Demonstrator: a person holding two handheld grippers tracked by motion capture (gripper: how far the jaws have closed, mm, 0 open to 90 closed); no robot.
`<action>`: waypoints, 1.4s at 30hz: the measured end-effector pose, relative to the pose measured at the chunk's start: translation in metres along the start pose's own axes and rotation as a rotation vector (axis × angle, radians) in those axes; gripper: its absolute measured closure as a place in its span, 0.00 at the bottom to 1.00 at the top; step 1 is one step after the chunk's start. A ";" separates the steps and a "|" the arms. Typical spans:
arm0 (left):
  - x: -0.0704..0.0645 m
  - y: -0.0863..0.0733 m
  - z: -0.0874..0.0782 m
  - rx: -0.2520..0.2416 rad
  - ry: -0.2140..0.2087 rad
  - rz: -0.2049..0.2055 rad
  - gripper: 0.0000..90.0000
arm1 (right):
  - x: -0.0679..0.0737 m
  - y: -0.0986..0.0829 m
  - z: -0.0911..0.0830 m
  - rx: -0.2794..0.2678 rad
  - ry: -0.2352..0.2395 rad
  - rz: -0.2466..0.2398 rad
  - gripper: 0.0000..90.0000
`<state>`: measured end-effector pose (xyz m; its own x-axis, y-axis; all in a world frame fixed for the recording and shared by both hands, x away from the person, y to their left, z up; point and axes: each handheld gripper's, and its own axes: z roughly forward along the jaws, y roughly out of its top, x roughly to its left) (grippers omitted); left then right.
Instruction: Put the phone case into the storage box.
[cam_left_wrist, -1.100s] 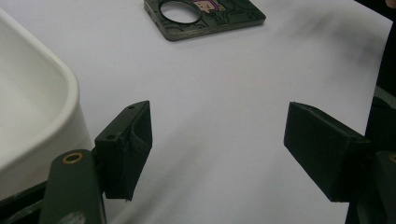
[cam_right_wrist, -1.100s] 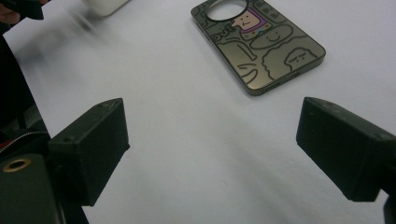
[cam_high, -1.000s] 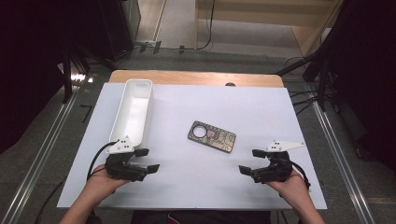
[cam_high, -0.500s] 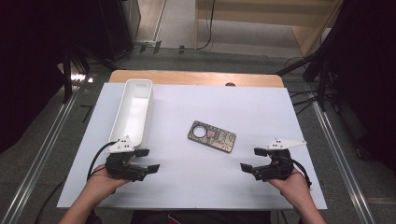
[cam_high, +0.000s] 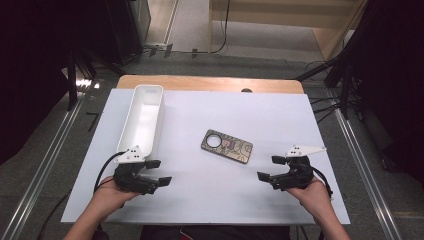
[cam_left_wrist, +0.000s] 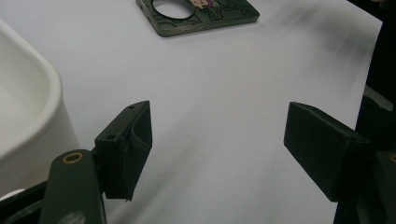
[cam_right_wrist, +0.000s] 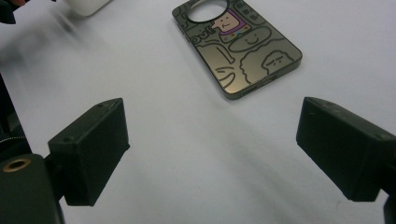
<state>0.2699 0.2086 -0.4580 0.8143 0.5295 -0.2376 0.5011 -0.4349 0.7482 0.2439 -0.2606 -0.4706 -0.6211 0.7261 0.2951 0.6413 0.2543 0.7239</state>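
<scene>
On the white sheet (cam_high: 280, 120) at mid-table lies the phone case (cam_high: 227, 146), flat, back side up, its round camera cutout toward the far left. It touches neither gripper. Your right gripper (cam_high: 272, 168) sits near your edge of the sheet, to the right of the case and nearer you, jaws spread wide with nothing between them. Its own view confirms this: the case (cam_right_wrist: 236, 45) lies ahead of the parted jaws, well clear of both, and its cartoon line drawings are legible.

Your left gripper (cam_high: 159, 172) rests at the near left, jaws likewise apart and empty. Just beyond it stands the long white tray (cam_high: 141, 120), its near end close to the gripper; whether the two touch cannot be settled from the high view. From the left gripper view the tray wall (cam_left_wrist: 35, 109) stands just beside the left-hand jaw, and the case (cam_left_wrist: 198, 15) appears far ahead at the top edge.
</scene>
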 end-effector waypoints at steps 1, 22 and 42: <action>0.000 0.000 0.000 0.000 0.001 0.002 0.26 | -0.001 0.001 0.001 -0.001 0.002 -0.001 0.09; -0.002 0.001 0.004 0.024 -0.009 0.013 0.26 | -0.005 0.013 0.010 0.000 0.006 -0.026 0.09; -0.002 0.001 0.004 0.020 -0.015 0.008 0.26 | -0.008 0.034 0.023 -0.028 0.025 -0.046 0.09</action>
<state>0.2701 0.2040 -0.4589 0.8228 0.5148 -0.2408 0.4997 -0.4535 0.7380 0.2817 -0.2430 -0.4627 -0.6609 0.6976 0.2767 0.5992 0.2686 0.7542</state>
